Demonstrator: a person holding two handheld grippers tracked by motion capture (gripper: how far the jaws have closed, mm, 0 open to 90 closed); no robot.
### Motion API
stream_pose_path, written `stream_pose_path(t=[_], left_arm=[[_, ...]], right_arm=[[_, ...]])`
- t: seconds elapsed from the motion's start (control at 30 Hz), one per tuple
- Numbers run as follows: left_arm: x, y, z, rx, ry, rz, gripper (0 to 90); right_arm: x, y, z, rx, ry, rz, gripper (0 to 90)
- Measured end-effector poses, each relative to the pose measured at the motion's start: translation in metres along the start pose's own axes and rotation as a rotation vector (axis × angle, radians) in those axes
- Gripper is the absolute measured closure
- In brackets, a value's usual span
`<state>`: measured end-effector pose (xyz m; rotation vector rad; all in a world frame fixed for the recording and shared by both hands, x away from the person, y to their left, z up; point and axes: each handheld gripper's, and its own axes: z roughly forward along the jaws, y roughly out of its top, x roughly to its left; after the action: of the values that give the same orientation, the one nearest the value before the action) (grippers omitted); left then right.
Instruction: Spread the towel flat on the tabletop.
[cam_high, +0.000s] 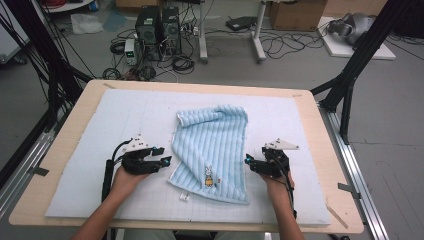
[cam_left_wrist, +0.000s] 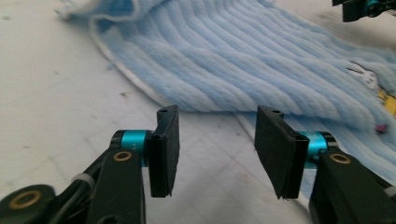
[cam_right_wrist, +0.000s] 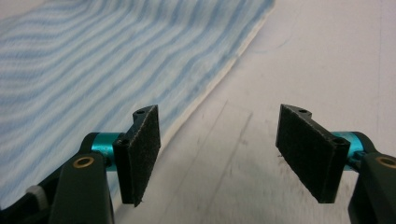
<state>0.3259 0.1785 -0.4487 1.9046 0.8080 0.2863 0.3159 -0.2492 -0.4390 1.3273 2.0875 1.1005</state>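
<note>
One blue striped towel (cam_high: 212, 150) lies mid-frame on one surface (cam_high: 100, 90), which carries one pale mat (cam_high: 90, 170). Two hand-held grippers flank it: the left hand-held gripper (cam_high: 166, 155) and the right hand-held gripper (cam_high: 247, 161). Two computer towers (cam_high: 159, 27) stand upper left; two cardboard boxes (cam_high: 297, 12) sit along the top.

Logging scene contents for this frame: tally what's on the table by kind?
Blue striped towel: 1
White mat: 1
Handheld grippers: 2, the left gripper and the right gripper, both open, one at each side of the towel
Total: 4
</note>
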Motion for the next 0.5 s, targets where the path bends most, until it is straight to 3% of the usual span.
stream_pose_path(t=[0.3, 0.43, 0.5], left_arm=[[-0.021, -0.002, 0.004, 0.045, -0.006, 0.023, 51.7], [-0.027, 0.0, 0.012, 0.114, 0.025, 0.055, 51.2], [-0.031, 0.0, 0.015, 0.148, 0.041, 0.092, 53.0]], right_arm=[[0.014, -0.016, -0.013, 0.003, 0.035, -0.034, 29.0], [0.019, -0.02, -0.018, 0.0, 0.039, -0.043, 29.0], [0.02, -0.02, -0.02, -0.004, 0.04, -0.035, 29.0]])
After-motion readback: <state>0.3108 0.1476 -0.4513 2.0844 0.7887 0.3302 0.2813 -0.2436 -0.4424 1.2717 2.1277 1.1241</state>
